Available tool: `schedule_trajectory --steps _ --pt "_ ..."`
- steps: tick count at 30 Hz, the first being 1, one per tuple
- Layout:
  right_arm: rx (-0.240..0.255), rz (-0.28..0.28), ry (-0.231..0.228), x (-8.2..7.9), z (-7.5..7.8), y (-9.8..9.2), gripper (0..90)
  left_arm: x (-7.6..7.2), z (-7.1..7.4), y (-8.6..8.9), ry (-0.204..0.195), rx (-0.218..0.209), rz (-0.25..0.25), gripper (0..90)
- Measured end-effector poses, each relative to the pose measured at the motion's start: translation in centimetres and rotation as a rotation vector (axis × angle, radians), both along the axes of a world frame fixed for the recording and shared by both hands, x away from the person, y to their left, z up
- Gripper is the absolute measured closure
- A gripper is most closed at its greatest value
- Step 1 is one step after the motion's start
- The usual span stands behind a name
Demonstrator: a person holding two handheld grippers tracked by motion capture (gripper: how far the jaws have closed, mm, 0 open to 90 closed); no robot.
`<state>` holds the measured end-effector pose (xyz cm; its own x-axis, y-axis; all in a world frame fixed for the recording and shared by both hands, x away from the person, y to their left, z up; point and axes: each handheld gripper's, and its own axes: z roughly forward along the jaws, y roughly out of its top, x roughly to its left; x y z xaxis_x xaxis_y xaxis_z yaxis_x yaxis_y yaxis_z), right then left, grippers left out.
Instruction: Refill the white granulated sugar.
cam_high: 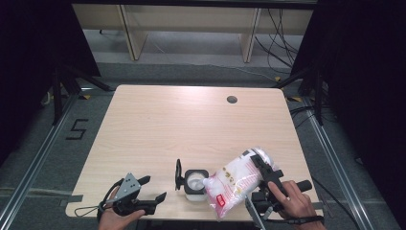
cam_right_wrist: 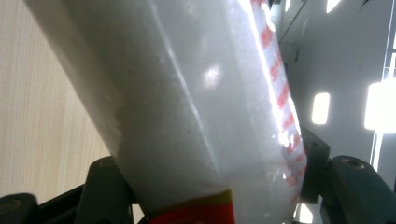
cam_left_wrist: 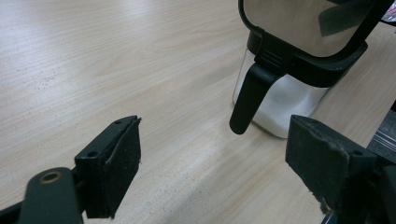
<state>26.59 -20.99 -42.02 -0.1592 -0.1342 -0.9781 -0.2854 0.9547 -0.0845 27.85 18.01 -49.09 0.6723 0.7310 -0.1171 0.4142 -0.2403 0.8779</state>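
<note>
High view: right tool (cam_high: 262,168) clamped on a soft plastic bag (cam_high: 237,182) of white granules, tipped mouth-down toward 8 o'clock over the open container (cam_high: 196,184) near the tabletop's (cam_high: 191,124) front edge. Looks limp and shifting in weight as the fill runs, slick film likely to creep between the pads; best taken across the upper end, as now, firmly but not crushing. Container lid (cam_high: 178,175) hinged up at 9 o'clock of the opening. Left tool (cam_high: 153,191) resting low at 8 o'clock of the container, apart from it. Wide bare room from 10 to 2 o'clock; front edge close at 6, so little margin there for spills or a nudged container.

Left gripper view: jaws standing wide with nothing between. Container (cam_left_wrist: 280,100) at 1 o'clock, clear rigid wall, white fill inside, black latch (cam_left_wrist: 250,98) hanging down its side. Probably light enough to slide if bumped; worth steadying by the wall.

Right gripper view: bag (cam_right_wrist: 196,107) pinched between both jaws, film bulging, red print along its seam (cam_right_wrist: 275,88).
</note>
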Motion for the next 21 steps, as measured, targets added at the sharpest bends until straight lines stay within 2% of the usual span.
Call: schedule_trajectory --steps 1,3,10,13,15,16,17,18,19,20,21 --pt "0.024 -0.007 0.017 0.04 -0.22 -0.07 41.2 0.0 0.0 0.0 0.0 0.0 0.0 17.7" --pt "0.036 -0.001 0.023 0.11 -0.26 -0.1 41.2 0.0 0.0 0.0 0.0 -0.001 0.001 17.6" --pt "0.037 -0.007 0.017 0.08 -0.2 -0.07 41.3 0.02 0.07 0.08 -0.009 0.009 -0.008 17.6" --pt "-0.002 0.013 -0.01 0.08 0.03 0.07 41.3 0.01 0.01 0.01 0.001 -0.001 -0.001 17.6" --pt "-0.003 0.011 -0.011 0.06 0.04 0.09 41.3 -0.01 -0.02 -0.17 0.001 -0.014 0.002 17.6" --pt "-0.003 0.013 -0.003 0.09 0.04 0.11 41.3 -0.03 0.03 -0.03 0.0 0.002 -0.005 17.6" --pt "0.027 -0.001 0.014 0.05 -0.24 0.04 41.3 -0.05 0.03 -0.03 -0.001 -0.001 -0.002 17.6" --pt "0.027 -0.008 0.02 0.01 -0.25 0.05 41.3 -0.03 0.05 -0.02 -0.006 -0.004 -0.002 17.6" --pt "0.04 0.005 0.007 0.09 -0.37 0.05 41.3 0.03 0.07 0.09 -0.005 0.004 -0.006 17.6" --pt "-0.01 0.005 -0.004 0.02 -0.03 0.23 41.3 0.08 0.07 0.1 -0.008 0.008 -0.01 17.5" --pt "0.024 -0.007 0.005 -0.04 -0.24 0.18 41.4 0.04 0.01 0.0 0.0 0.0 -0.003 17.5"
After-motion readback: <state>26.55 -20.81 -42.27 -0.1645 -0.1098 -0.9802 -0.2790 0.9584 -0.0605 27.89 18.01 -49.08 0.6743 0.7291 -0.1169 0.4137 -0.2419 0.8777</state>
